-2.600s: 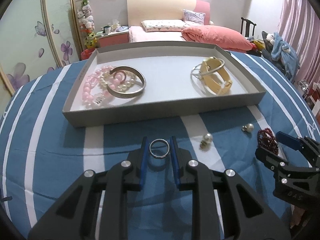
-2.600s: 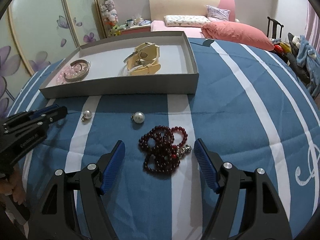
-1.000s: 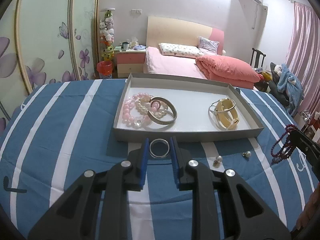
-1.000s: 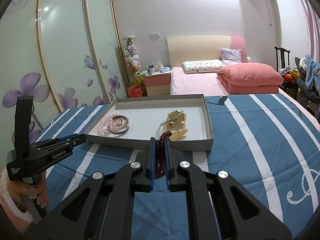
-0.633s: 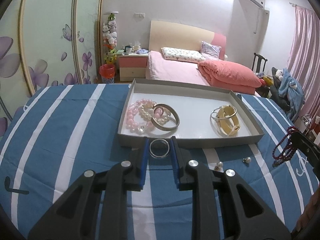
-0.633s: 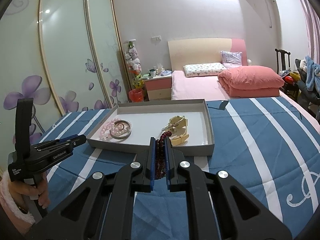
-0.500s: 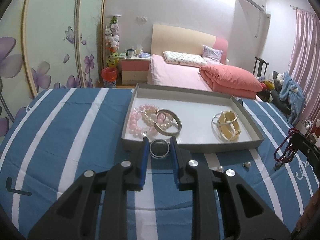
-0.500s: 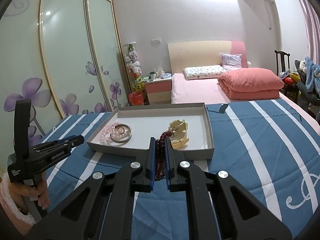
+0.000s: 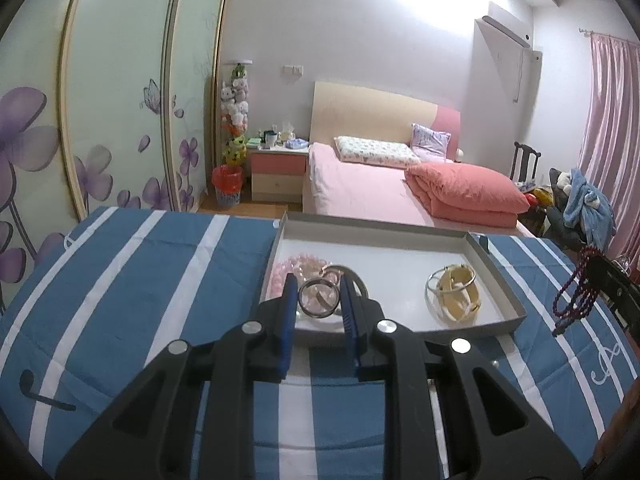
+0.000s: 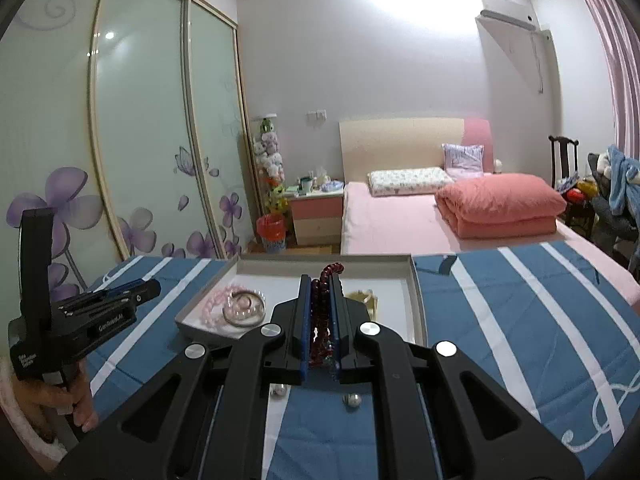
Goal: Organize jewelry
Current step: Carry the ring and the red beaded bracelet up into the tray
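My left gripper (image 9: 319, 285) is shut on a silver ring (image 9: 318, 299), held in the air over the front left part of the grey tray (image 9: 496, 276). In the tray lie pink and white bead bracelets (image 9: 298, 268) with a silver bangle (image 9: 352, 274) and a cream bangle set (image 9: 454, 292). My right gripper (image 10: 321, 280) is shut on a dark red bead bracelet (image 10: 320, 308), raised in front of the tray (image 10: 416, 300). The red beads also hang at the right of the left wrist view (image 9: 576, 292). Two pearl earrings (image 10: 279, 391) (image 10: 352, 400) lie on the blue striped cloth.
The blue and white striped cloth (image 9: 140, 280) covers the surface. Behind it stand a pink bed (image 9: 380, 188), a nightstand (image 9: 276, 172) and sliding wardrobe doors (image 9: 120, 120). A chair with clothes (image 9: 580, 204) is at the far right.
Both grippers have risen and moved toward the tray with their loads. The ring now sits over the tray's front left part instead of before its front wall.
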A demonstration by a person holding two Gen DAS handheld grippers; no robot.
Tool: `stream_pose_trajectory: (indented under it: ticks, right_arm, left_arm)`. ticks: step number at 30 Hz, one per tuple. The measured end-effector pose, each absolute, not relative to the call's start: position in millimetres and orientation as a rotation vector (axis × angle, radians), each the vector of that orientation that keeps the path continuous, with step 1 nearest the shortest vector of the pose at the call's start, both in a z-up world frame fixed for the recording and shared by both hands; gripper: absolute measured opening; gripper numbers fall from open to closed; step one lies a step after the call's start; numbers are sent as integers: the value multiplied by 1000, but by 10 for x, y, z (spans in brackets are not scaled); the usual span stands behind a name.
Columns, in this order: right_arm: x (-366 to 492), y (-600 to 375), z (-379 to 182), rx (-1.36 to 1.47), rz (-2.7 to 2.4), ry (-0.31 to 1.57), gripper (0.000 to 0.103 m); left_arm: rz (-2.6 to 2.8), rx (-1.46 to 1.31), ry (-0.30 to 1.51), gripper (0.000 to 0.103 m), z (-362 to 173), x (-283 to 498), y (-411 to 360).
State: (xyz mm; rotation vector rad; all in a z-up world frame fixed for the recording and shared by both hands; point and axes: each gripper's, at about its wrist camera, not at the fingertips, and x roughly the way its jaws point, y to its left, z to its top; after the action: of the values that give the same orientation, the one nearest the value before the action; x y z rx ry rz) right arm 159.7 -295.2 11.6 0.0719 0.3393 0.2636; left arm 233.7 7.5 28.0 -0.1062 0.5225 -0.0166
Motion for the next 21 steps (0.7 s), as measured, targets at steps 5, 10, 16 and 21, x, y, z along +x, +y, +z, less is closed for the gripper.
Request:
stream_pose_trajectory:
  ticks: [5, 10, 16, 21]
  right_arm:
    - [1680, -2906, 177, 62, 260, 301, 9]
    - [1837, -2839, 200, 57, 257, 283, 9]
    - [2051, -2775, 275, 66, 251, 251, 9]
    - [2233, -2725, 275, 71, 251, 229, 9]
  left_arm:
    - [-16, -104, 499, 22, 335, 2385, 68]
    - [-11, -100, 483, 22, 352, 2493, 60]
    - [-14, -91, 452, 22, 399, 2685, -21]
    - [-24, -82, 438, 22, 393, 2924, -107]
